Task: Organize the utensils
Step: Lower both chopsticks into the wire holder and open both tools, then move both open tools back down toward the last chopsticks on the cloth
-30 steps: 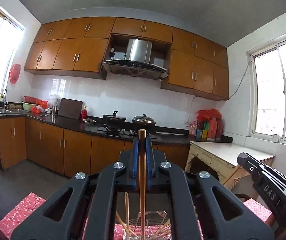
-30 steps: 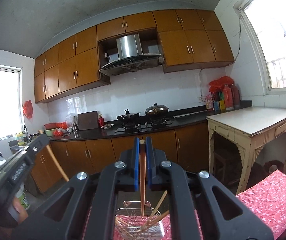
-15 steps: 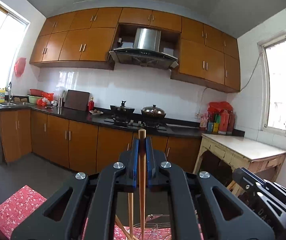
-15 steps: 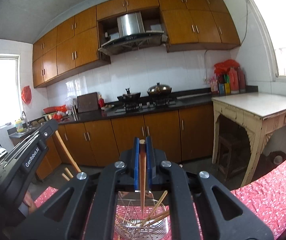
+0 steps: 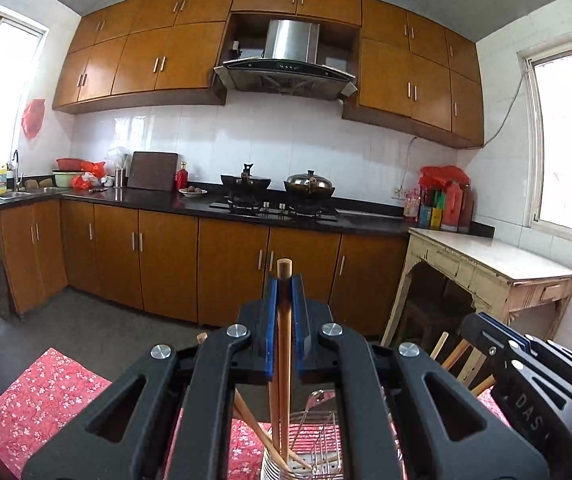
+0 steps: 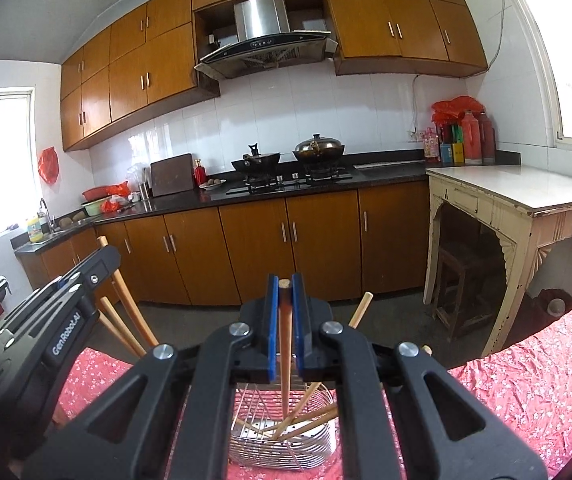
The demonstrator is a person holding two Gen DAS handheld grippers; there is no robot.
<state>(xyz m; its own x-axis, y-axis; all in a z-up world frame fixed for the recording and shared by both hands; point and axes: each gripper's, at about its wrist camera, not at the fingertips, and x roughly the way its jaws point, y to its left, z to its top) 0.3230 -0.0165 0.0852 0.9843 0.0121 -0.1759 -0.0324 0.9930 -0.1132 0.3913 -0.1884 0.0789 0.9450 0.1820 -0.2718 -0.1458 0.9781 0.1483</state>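
Both sets of blue fingers (image 5: 272, 332) are pinched tight on wood right now. The left gripper (image 5: 284, 280) is clamped on a chopstick (image 5: 284, 360) held upright, top end poking just above the tips, lower end reaching down into the wire basket (image 5: 317, 456). Same story on the other side: the right gripper (image 6: 284, 280) is squeezed shut on its own chopstick (image 6: 284, 344), and that one's bottom end sits inside the metal basket (image 6: 286, 440), right among the loose chopsticks (image 6: 305, 424) already leaning in there at all angles.

So I'd call this the drop-off step, one stick per hand, both lined up over the same basket on the red flowery tablecloth (image 6: 525, 380). The two grippers are close beside each other, so there's not much elbow room.

Next move, I reckon: let the fingers spread so the sticks fall the rest of the way in, then back straight out without snagging the ones already sticking up. Whether the tips are touching the basket floor yet, can't tell from here.

Kitchen counter (image 5: 166, 200) and stove are well behind, not involved.
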